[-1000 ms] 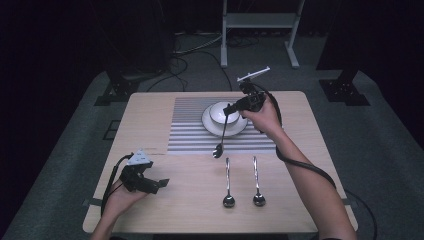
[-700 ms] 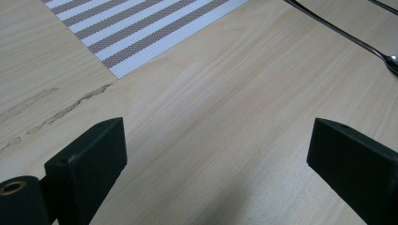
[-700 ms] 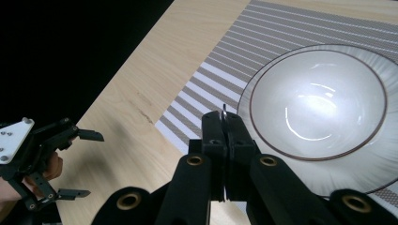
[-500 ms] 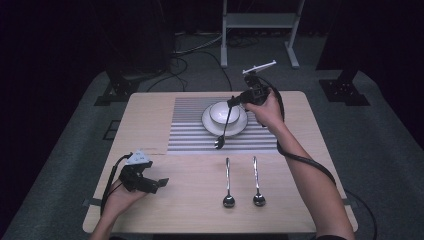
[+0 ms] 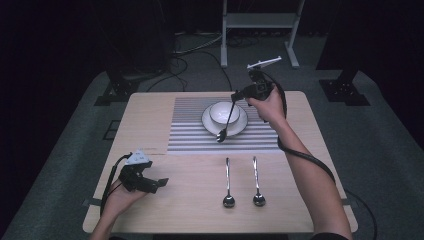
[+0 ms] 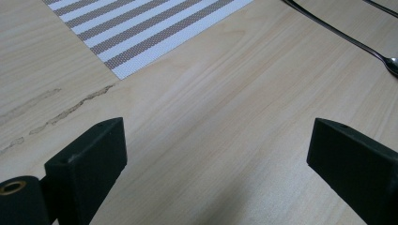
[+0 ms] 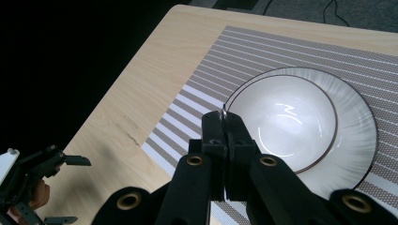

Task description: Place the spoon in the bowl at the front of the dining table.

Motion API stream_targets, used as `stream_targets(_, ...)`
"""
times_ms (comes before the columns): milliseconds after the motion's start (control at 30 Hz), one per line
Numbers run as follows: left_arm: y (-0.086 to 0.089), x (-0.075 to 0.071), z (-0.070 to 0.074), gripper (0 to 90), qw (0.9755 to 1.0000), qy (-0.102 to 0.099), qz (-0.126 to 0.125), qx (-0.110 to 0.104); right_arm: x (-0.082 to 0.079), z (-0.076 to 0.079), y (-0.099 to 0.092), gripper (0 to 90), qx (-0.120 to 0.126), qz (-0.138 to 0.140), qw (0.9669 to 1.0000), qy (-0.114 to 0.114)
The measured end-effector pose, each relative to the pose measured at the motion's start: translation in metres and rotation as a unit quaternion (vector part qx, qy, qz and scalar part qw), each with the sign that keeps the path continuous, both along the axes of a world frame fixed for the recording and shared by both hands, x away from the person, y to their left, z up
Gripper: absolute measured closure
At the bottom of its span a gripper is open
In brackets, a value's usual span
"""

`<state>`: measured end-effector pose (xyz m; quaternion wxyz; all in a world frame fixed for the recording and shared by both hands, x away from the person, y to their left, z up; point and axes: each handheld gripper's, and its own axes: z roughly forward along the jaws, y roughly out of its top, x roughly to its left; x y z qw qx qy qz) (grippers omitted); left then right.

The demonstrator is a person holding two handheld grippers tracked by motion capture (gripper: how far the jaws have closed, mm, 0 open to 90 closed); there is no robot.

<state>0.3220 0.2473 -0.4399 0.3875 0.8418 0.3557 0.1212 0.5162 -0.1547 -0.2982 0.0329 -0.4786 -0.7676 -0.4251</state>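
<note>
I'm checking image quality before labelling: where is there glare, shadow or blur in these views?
Right gripper view: a bright glint inside the bowl; the near black jaws are slightly soft. Left gripper view: soft shadow on the table between the jaws, placemat sharp. High view: the table is lit, its surroundings dark.

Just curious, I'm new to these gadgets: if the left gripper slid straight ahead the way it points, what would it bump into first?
Probably nothing soon: the open left gripper faces bare table. Farther along lie the striped mat and a spoon, both off to the sides; depth is unclear.
</note>
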Motion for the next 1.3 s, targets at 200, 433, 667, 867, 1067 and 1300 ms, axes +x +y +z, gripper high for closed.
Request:
stream_targets(200,0.0,0.0,0.0,4.1,1.0,0.0,0.0,0.0,0.004,0.004,-0.003,88.3,0.004,-0.011,0.9999,-0.003)
stream_targets(433,0.0,0.0,0.0,4.1,1.0,-0.002,0.001,-0.004,0.009,0.008,-0.005,88.3,0.004,-0.023,0.9997,-0.006)
stream_targets(667,0.001,0.0,0.0,4.1,1.0,-0.002,0.002,-0.005,0.015,0.013,-0.008,88.3,0.006,-0.039,0.9992,-0.009)
stream_targets(867,0.001,0.0,0.0,4.1,1.0,-0.004,0.001,-0.005,0.019,0.016,-0.01,88.3,0.009,-0.049,0.9987,-0.013)
stream_targets(1067,0.001,0.0,0.0,4.1,1.0,-0.004,0.001,-0.006,0.024,0.018,-0.011,88.3,0.011,-0.059,0.9981,-0.016)
stream_targets(1300,0.001,0.0,0.0,4.1,1.0,-0.003,0.001,-0.007,0.032,0.017,-0.016,88.3,0.014,-0.077,0.9968,-0.016)
